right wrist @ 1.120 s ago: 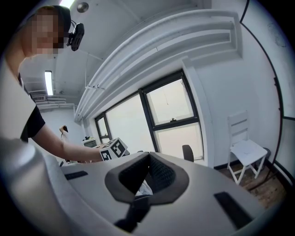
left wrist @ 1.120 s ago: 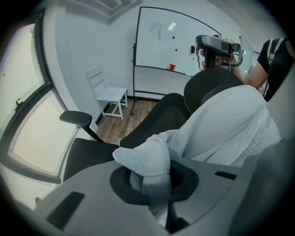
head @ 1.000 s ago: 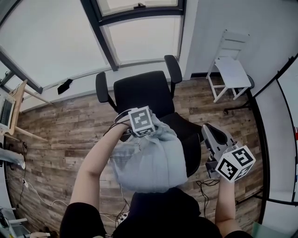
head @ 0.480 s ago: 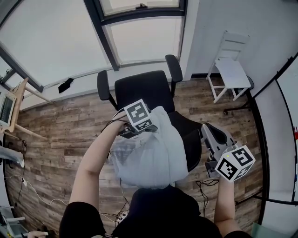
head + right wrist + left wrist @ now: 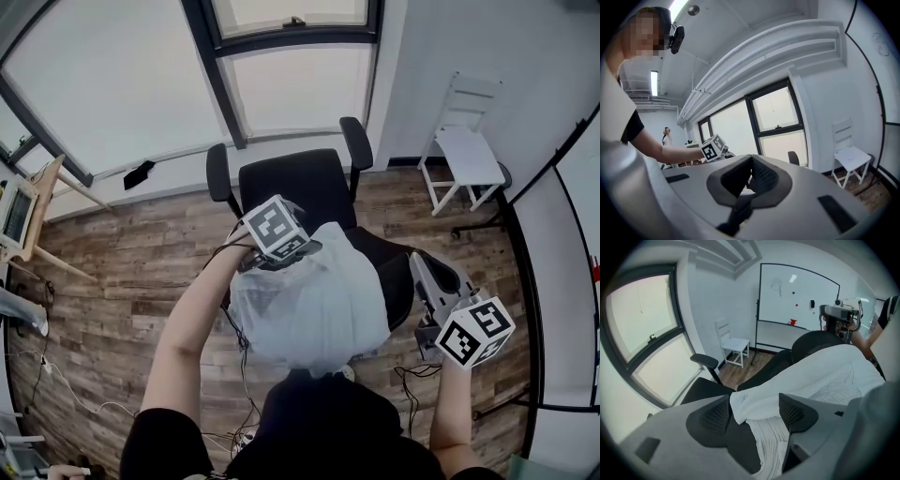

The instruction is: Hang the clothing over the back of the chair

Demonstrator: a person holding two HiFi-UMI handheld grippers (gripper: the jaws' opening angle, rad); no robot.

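Note:
A pale grey garment (image 5: 309,300) lies draped over the back of the black office chair (image 5: 295,187); the chair back (image 5: 398,277) shows at its right edge. My left gripper (image 5: 281,261) hovers just above the garment's far left part. Its jaws have just been opening and now stand open. In the left gripper view (image 5: 754,413) a fold of the garment (image 5: 825,376) lies between the pads, and neither pad presses on it. My right gripper (image 5: 419,265) is to the right of the chair back, apart from the garment; its pads (image 5: 751,161) meet, with nothing between them.
A white wooden chair (image 5: 464,150) stands by the far right wall, beside a whiteboard (image 5: 797,296). The office chair's armrests (image 5: 354,141) point toward the large windows. Cables (image 5: 412,375) lie on the wood floor near my feet. A wooden stand (image 5: 37,197) is at the left.
My left gripper has lifted up and away from the garment with its jaws parted. The garment has spread further over the chair back. The right gripper has shifted slightly.

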